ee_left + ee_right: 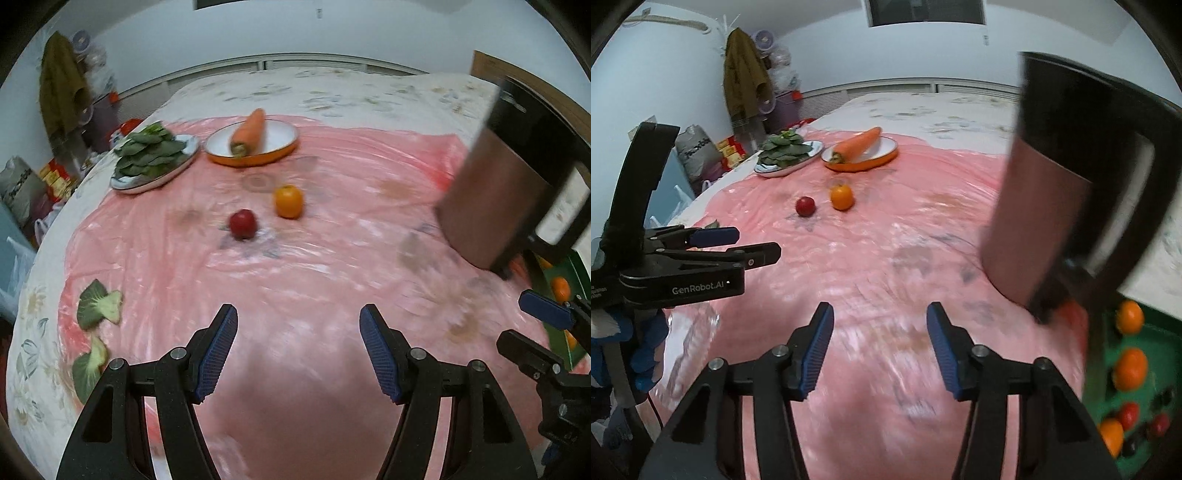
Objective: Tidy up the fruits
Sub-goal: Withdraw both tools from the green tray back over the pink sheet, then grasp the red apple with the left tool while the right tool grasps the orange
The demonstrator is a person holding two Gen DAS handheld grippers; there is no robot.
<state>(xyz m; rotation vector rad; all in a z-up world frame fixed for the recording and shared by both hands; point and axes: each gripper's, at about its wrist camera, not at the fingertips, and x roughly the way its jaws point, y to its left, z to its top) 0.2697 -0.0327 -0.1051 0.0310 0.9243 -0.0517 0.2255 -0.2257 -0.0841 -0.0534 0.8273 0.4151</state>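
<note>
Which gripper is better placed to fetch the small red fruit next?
Left, probably. The left gripper is open and empty, with the small red fruit nearly straight ahead. The right gripper sees it further off-centre.

I am noting a thin pink plastic sheet (pixel 332 258), glossy and wrinkled, lying over a matt floral cloth (pixel 351 92). The orange (pixel 288 201) and the red fruit (pixel 242 223) are showing smooth, slightly shiny skins. The carrot (pixel 249 131) is looking matt and faintly ridged, lying in a glazed orange-rimmed dish (pixel 284 146). Leafy greens (pixel 151 151) are appearing dull and crinkled. The left gripper (pixel 298 349) and right gripper (pixel 880 349) are presenting matt black plastic arms, ribbed blue rubbery pads (pixel 218 354) and bright metal pins
</note>
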